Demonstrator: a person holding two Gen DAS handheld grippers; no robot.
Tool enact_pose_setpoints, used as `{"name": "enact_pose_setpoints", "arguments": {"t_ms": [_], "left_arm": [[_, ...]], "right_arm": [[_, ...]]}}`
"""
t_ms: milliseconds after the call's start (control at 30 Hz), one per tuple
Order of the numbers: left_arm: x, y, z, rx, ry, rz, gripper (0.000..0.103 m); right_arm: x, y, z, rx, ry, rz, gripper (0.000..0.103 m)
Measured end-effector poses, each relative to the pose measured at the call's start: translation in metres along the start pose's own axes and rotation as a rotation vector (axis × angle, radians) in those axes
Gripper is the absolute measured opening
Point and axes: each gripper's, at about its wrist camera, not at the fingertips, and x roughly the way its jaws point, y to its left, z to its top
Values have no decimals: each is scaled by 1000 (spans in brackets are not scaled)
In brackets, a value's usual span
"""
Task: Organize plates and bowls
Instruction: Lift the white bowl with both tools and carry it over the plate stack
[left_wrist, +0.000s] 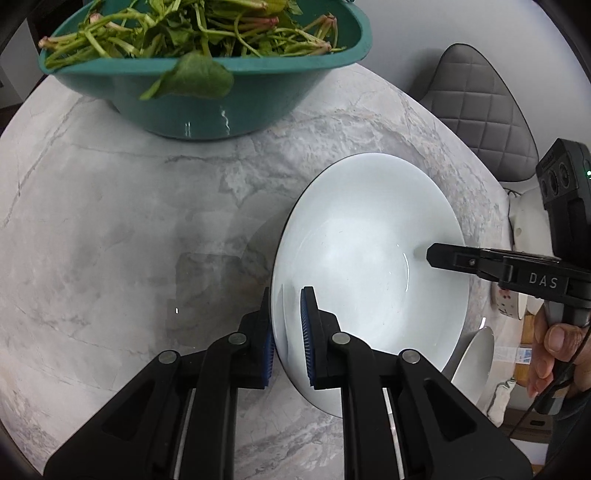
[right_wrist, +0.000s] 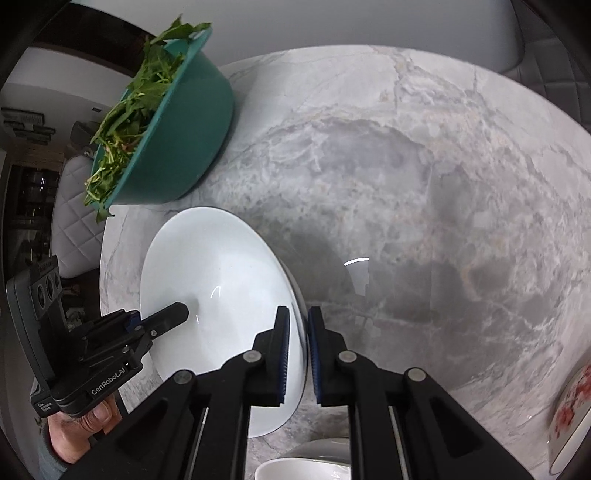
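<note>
Both grippers pinch opposite rims of the white plate (left_wrist: 369, 266): left gripper (left_wrist: 290, 339) and right gripper (right_wrist: 297, 354) nearly closed on it, plate between them above the marble table (left_wrist: 110, 221). Risks: glazed rim slips from the narrow pads; uneven lowering tilts it; green bowl (left_wrist: 207, 92) ahead.

Bare marble table (left_wrist: 110, 221) between teal basin (left_wrist: 207, 107) and white plate (left_wrist: 369, 258).
</note>
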Motion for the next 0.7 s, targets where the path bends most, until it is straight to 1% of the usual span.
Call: {"name": "enact_pose_setpoints", "arguments": {"t_ms": [33, 133, 200, 267, 333, 367, 400, 467, 500, 567, 700], "left_arm": [[-1, 0, 0, 0, -8, 4, 12], [-4, -3, -3, 7, -18, 23, 14], [-4, -7, -5, 23, -18, 32, 16], [0, -7, -6, 20, -1, 34, 16], [3, -7, -8, 15, 4, 40, 16], [2, -7, -9, 25, -8, 55, 16], [1, -9, -10, 39, -23, 64, 12], [1, -6, -11, 29, -28, 43, 8], [1, -1, -11, 14, -26, 11, 8], [1, 4, -11, 0, -22, -19, 8], [-1, 8, -12, 2, -18, -34, 8]], "right_arm": [[-1, 1, 2, -6, 0, 0, 15], [-5, 0, 2, -13, 1, 0, 16], [-4, 1, 1, -15, 0, 9, 24], [-2, 2, 0, -17, 6, 9, 30], [-4, 1, -6, -18, 14, 5, 30], [-3, 2, -7, -25, 18, 2, 29], [-3, 3, -9, -33, 21, -9, 20], [-2, 5, -12, -60, 23, -61, 8], [-1, 4, -13, -59, 26, -62, 8], [-1, -2, -14, -38, 37, -32, 8], [-5, -14, -16, -7, 34, 0, 8]]}}
